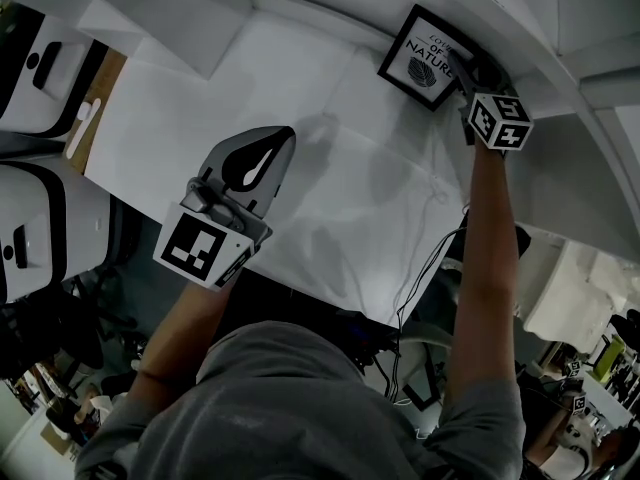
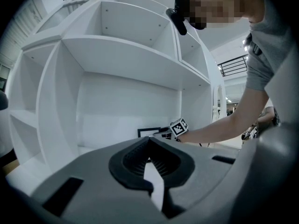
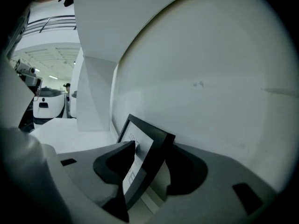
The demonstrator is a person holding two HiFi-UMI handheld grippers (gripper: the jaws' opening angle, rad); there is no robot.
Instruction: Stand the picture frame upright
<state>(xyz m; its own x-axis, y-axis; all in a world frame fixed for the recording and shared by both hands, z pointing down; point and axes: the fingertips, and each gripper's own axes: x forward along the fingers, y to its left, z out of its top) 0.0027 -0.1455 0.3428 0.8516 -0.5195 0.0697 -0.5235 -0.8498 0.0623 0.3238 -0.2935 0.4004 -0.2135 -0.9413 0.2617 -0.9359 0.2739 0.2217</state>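
The picture frame (image 1: 428, 58) is at the far right of the white shelf (image 1: 300, 118), close against the back wall (image 3: 210, 78). It is already up on its lower edge and tilted back towards that wall. The right gripper (image 1: 462, 65) reaches in around it. In the right gripper view the jaws stand apart with the frame's near side edge between them: one pad lies at the printed front, while the other is clear behind the frame, so this looks like a loose hold rather than a clamp. The step in hand appears to be the last one, letting the frame go once it is set up. The next move calls for drawing the gripper straight back towards the near side without dragging an edge, since a nudge could tip the frame over. The left gripper (image 1: 262, 158) hangs over the near left of the shelf, jaws closed on nothing. The frame's back support, and whether its top touches the wall, are hidden, and the print is only partly readable.
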